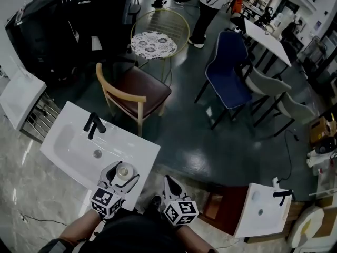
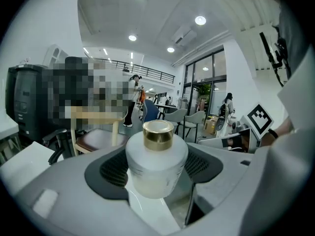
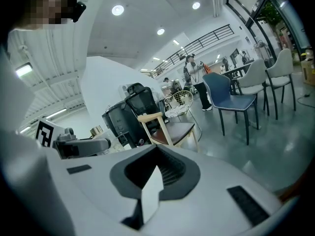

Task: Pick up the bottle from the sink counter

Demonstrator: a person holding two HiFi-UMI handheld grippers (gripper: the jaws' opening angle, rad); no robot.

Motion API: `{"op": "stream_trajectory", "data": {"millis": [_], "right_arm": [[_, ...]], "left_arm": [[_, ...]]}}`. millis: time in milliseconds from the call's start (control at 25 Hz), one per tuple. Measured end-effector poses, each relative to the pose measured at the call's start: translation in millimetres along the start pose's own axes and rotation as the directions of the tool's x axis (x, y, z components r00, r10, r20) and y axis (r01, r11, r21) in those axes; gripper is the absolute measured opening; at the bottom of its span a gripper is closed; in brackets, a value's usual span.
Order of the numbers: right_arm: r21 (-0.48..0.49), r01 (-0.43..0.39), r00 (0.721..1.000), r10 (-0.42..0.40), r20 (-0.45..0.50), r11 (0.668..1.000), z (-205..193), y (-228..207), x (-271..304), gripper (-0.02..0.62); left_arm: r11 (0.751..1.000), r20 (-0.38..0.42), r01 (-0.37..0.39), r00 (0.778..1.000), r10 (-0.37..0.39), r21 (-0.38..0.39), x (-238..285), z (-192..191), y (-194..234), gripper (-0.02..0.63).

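A white frosted bottle (image 1: 124, 172) with a gold cap (image 2: 158, 133) sits between the jaws of my left gripper (image 1: 120, 179), which is shut on its body (image 2: 156, 167). It is over the near right corner of the white sink counter (image 1: 66, 121), whose black faucet (image 1: 93, 124) stands beyond the basin. I cannot tell whether the bottle's base touches the counter. My right gripper (image 1: 169, 184) hangs just right of the counter, off its edge. In the right gripper view its jaws (image 3: 153, 181) are shut with nothing between them.
A wooden chair with a brown seat (image 1: 139, 91) stands just behind the counter. A blue chair (image 1: 229, 73) and grey chairs are at right, a round wire table (image 1: 158, 33) farther back. A second white sink (image 1: 260, 210) lies at lower right. People stand at the back.
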State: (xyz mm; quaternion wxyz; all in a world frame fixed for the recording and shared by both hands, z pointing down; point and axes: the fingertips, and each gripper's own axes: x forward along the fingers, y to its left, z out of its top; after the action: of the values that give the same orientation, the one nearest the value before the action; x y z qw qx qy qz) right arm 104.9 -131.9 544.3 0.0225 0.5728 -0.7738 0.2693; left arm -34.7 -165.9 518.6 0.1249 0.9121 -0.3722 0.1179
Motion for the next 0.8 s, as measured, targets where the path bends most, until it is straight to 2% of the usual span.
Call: {"op": "stream_trajectory", "data": {"millis": [280, 480, 800], "right_arm": [[-0.023, -0.009, 0.999, 0.01, 0.043, 1.0, 19, 6, -1, 0.008], [-0.037, -0.007, 0.999, 0.008, 0.044, 0.999, 23, 12, -3, 0.008], [-0.085, -0.018, 0.998, 0.023, 0.052, 0.996, 28, 23, -1, 0.008]], "left_arm": [[0.999, 0.032, -0.013, 0.999, 0.012, 0.049, -22, 21, -6, 0.337], [0.999, 0.045, -0.015, 0.999, 0.014, 0.029, -40, 24, -9, 0.337], [0.998, 0.068, -0.035, 0.997, 0.032, 0.049, -50, 33, -6, 0.337]]}}
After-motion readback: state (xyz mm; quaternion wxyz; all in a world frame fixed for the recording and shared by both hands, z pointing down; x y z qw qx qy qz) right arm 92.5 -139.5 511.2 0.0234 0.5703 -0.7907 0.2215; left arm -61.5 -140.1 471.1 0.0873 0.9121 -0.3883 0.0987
